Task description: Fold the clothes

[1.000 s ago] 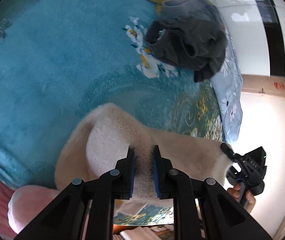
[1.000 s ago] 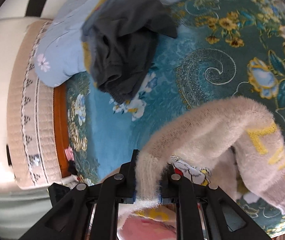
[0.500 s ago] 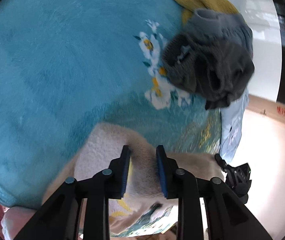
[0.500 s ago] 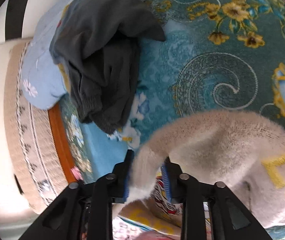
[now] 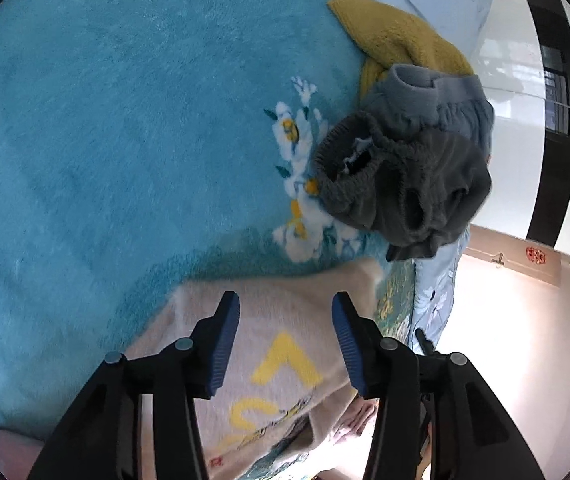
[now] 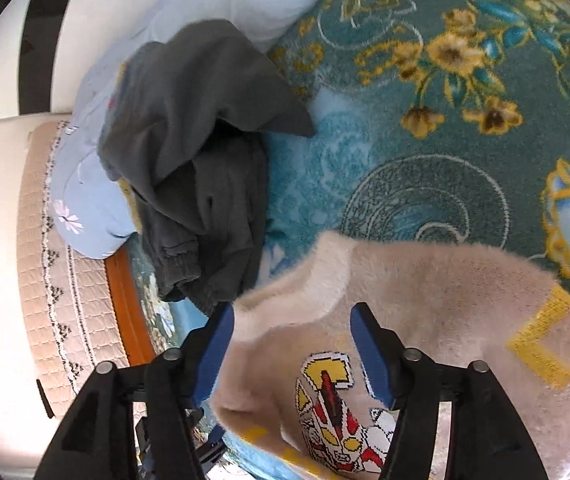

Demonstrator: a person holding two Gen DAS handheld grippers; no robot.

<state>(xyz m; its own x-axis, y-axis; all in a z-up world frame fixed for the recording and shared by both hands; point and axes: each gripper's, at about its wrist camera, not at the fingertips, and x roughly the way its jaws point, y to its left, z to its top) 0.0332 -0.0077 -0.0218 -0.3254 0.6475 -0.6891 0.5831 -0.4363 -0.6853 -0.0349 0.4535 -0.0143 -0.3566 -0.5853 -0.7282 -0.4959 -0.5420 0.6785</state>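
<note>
Now both tools have just been opening, and the cream sweater (image 5: pixel 285 320) lies spread on the teal blanket (image 5: pixel 125 120) of the bed, front up, its yellow letters and cartoon print showing. The left tool (image 5: pixel 285 336) stands about half open with the fluffy knit beneath its blue pads (image 5: pixel 225 344), neither pad pressing on the cloth; the right tool (image 6: pixel 291 344) stands wider, its pads apart over the sweater (image 6: pixel 425 300) near the collar edge, gripping nothing. The danger from here looks plain enough: that long fuzzy pile could cling to the ribbed pads, so a lift away might drag the fabric up and rumple the flat lay. The near hem seems to hang off the bed's edge in the left view, and the weight of it could pull the whole garment down toward the floor once nobody holds it. The heap of dark grey trousers (image 6: pixel 197 168) sits close beside the sweater's upper corner on the right, nearly touching it, with a mustard garment (image 5: pixel 397 44) and a pale blue pillow (image 6: pixel 97 200) behind; a sleeve swung outward in the next fold could sweep into that pile and tangle. A careless regrasp might also pinch the blanket together with the knit.
</note>
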